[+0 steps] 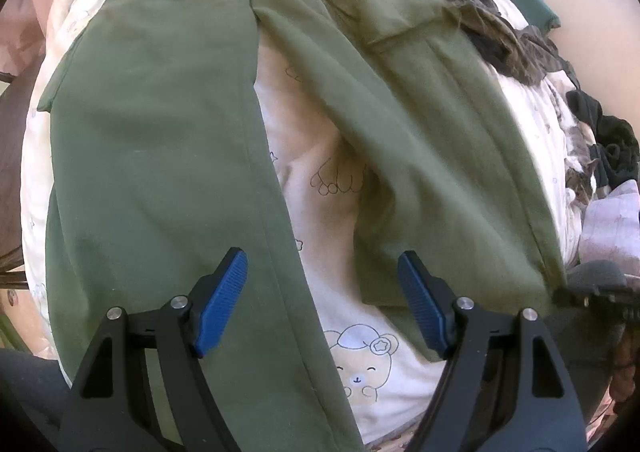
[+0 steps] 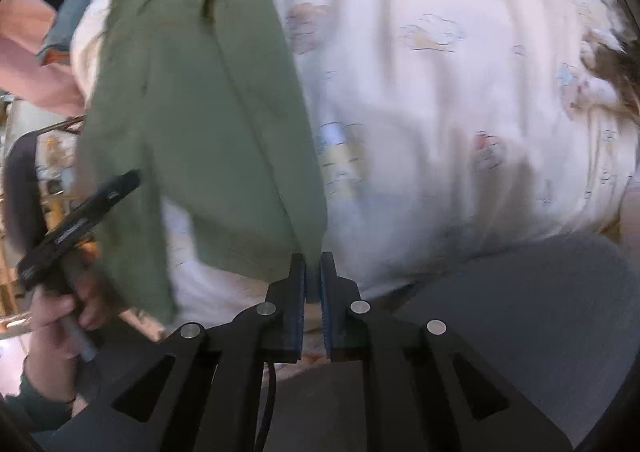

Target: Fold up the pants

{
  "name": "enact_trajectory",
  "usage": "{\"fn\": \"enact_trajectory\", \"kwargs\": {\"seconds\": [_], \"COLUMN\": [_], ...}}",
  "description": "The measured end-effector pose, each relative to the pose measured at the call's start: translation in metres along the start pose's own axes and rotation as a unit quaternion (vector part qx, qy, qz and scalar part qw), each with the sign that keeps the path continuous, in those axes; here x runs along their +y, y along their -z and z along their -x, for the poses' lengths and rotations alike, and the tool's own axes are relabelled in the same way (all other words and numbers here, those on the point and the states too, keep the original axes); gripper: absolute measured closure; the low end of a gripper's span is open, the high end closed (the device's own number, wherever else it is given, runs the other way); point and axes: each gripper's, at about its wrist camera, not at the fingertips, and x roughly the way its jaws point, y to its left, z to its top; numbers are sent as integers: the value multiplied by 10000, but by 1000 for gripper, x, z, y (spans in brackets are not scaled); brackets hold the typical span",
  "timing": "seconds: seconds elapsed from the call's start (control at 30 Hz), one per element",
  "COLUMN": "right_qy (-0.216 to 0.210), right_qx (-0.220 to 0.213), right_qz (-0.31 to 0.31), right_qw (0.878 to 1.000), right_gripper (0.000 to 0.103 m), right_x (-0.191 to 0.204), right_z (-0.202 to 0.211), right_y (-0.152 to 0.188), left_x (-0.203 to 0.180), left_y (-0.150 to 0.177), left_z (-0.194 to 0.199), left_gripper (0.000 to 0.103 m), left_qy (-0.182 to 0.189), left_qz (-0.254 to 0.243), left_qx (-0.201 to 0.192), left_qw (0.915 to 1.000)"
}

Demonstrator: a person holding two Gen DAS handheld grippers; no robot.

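Olive green pants [image 1: 160,132] lie on a white cartoon-print bedsheet [image 1: 332,156], both legs running toward me with a wedge of sheet between them. My left gripper [image 1: 320,264] hovers open over that wedge near the hems, its blue pads [image 1: 222,300] holding nothing. In the right wrist view, my right gripper [image 2: 314,264] is shut on the bottom corner of a leg of the pants [image 2: 200,112], and the cloth pulls to a point between its pads. The picture is blurred. At the left, a hand [image 2: 52,316] holds the left gripper [image 2: 80,212].
A heap of dark, grey and pale clothes [image 1: 520,40] lies along the sheet's right side. A pink cloth [image 2: 28,52] and a blue garment [image 2: 76,8] sit at the far left. A grey-clad leg of the person [image 2: 520,312] fills the near right. The sheet [image 2: 440,92] spreads right of the pants.
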Motion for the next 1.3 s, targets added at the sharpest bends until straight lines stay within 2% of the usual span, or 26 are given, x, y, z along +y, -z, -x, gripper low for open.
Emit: {"fn": "enact_trajectory", "kwargs": {"seconds": [0.07,0.13,0.17,0.2,0.33,0.43,0.47,0.53,0.63,0.77,0.8,0.87,0.9,0.97,1.03,1.07,1.17,1.23,1.3], "right_qy": [182,192,128,67,-73,-160,-119,-128,71,75,128,181,158,-161,-498,-730,-1293,-1412,-1465], "right_qx": [-155,-297,-368,-412,-412,-148,-24,194,133,277,204,54,-3,-195,-416,-561,-977,-1144,-1207], "right_qz": [-74,-96,-77,-86,30,-117,-135,-266,85,251,326,500,582,678,575,460,62,-127,-293], "right_qw": [9997,9993,9992,9991,9991,9997,9998,9994,9998,9993,9992,9986,9982,9974,9962,9947,9868,9833,9814], "right_gripper": [90,75,52,37,34,34,34,34,36,52,70,99,100,102,102,102,102,102,102], "right_x": [-12,-16,-21,-22,-21,-24,-16,-17,-5,2,6,15,19,24,23,20,10,8,10], "right_z": [7,14,18,19,13,-10,-21,-31,-32,-40,-39,-34,-31,-14,5,15,34,31,20], "right_y": [-7,-16,-19,-21,-32,-44,-51,-54,-54,-55,-57,-60,-60,-63,-72,-79,-119,-147,-179], "left_x": [-1,-2,-6,-10,-37,-50,-52,-49,-43,-27,-24,-30,-34,-39,-31,-24,0,12,18], "left_y": [2,5,8,8,8,1,-4,-8,-14,-25,-26,-31,-33,-44,-56,-70,-106,-128,-146], "left_z": [-4,-11,-18,-25,-42,-54,-58,-57,-40,-25,-24,-33,-37,-45,-38,-29,-14,-10,-17], "left_gripper": [28,28,28,28,28,29,29,29,29,29,29,31,60,103,103,101,100,100,100], "left_qy": [46,142,264,311,368,300,231,334,375,740,754,944,1080,1194,1499,1588,1589,1356,1050], "left_qz": [-38,-114,-222,-316,-824,-1191,-1230,-1184,-1243,-1054,-1035,-1053,-1098,-1014,-630,-447,201,461,618], "left_qx": [74,241,426,555,657,494,505,485,253,172,187,355,430,724,691,507,119,-100,-138], "left_qw": [10000,9995,9985,9975,9937,9912,9909,9912,9912,9915,9916,9893,9871,9850,9843,9850,9870,9896,9925]}}
